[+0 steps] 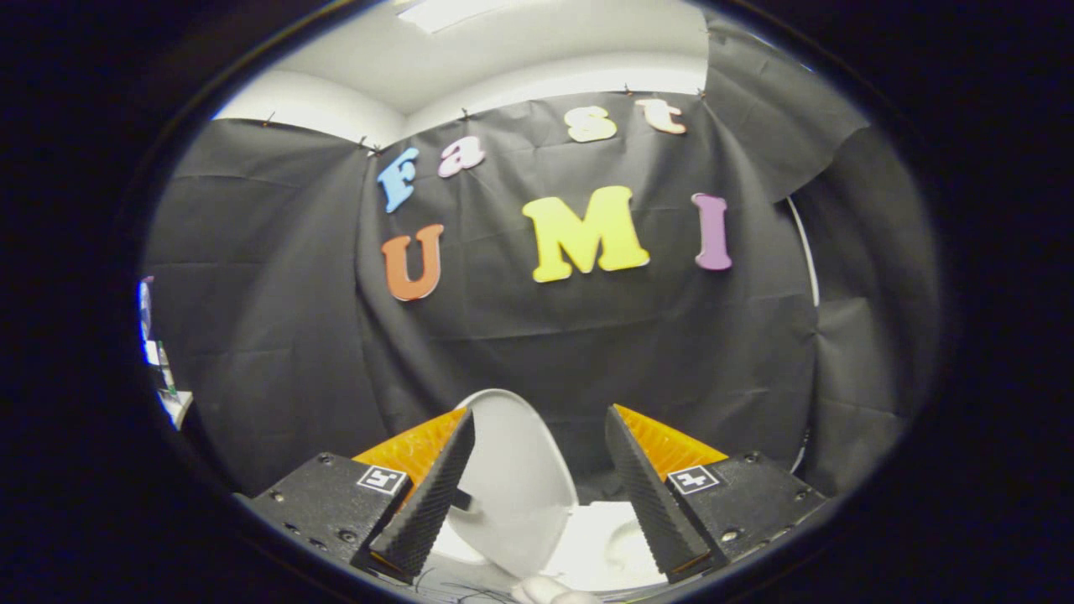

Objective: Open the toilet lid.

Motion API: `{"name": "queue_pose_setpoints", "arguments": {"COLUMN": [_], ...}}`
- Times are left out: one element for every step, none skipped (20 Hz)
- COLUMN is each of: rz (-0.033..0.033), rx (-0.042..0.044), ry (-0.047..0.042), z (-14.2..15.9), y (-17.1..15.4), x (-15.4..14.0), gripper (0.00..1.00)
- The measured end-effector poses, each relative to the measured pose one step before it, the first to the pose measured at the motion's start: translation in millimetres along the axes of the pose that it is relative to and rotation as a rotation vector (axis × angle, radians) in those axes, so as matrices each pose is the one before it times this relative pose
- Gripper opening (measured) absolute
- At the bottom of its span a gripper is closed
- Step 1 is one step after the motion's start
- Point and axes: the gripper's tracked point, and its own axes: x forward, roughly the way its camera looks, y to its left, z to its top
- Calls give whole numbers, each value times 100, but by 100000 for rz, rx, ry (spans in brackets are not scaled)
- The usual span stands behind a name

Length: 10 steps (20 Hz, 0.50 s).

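Black cloth wall (587, 352) forming the backdrop well beyond the jaws. Toilet lid (512, 478), white, glossy, oval, raised upright with its long axis vertical and rounded end uppermost, between the jaws, nearer the left one. White toilet body (608, 537) below it. Gripper (539, 491): jaws spread wide, holding nothing.

Light comes from a bright ceiling panel (445, 13) overhead, blown out to white. The black cloth (277, 335) soaks it up and stays dim. The toilet lid (516, 478) glares pale, nearly featureless. Fisheye distortion bows straight lines towards the rim; focus is fairly sharp.
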Motion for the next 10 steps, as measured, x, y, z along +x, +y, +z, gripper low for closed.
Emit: {"name": "queue_pose_setpoints", "arguments": {"rz": [-3358, -1960, -2280, -2942, -2512, -1919, -2054, -1867, -1950, -1874], "rx": [-319, -817, -1250, -1578, -1804, -1117, -78, -62, -334, -856], "ry": [-267, -485, -446, -452, -45, -541, -149, -115, 124, 462], "z": [-329, -455, -530, -572, -685, -626, -746, -680, -952, -916], "y": [-1911, -1671, -1624, -1955, -1802, -1571, -1545, -1396, -1354, -1211], "x": [-786, -753, -720, -712, -613, -612, -554, -539, -375, -250], "gripper": [98, 98, 98, 98, 98, 98, 98, 98, 98, 98]}}
